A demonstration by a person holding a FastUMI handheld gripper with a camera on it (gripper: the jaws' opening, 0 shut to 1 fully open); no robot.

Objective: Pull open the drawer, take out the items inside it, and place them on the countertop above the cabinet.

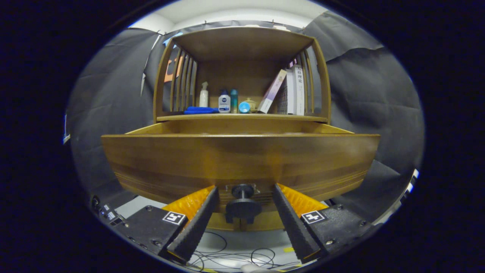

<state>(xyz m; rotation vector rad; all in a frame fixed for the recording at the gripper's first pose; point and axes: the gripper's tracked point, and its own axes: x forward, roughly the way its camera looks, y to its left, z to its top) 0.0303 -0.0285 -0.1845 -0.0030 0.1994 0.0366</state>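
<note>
Gripper [244, 197]: fingers spread apart, one on each side of the round black drawer knob [243, 203]. A visible gap shows between each finger and the knob; neither presses on it. Knob sits between the fingertips, mounted low and central on the drawer front.

Brown wooden drawer [238, 161]: pulled out from the cabinet, its wide front panel just beyond the fingertips. The top rim and side walls show, receding toward the cabinet. The interior is hidden behind the front panel; contents cannot be told.

Above and behind the drawer: brown wooden countertop shelf [242, 118] with slatted sides and a wooden roof. Standing on it, left to right: a flat blue folded cloth [201, 110], a white pump bottle [204, 95], a white bottle with dark blue cap [224, 101], a teal cylindrical bottle [234, 100], a small blue round lid [244, 107] in front of a small yellowish pot [251, 104], a pale purple book leaning rightward [272, 91], and upright white books [295, 91] against the right slats.

Below the fingers: thin black cables [242, 258] looped on a pale floor.
</note>
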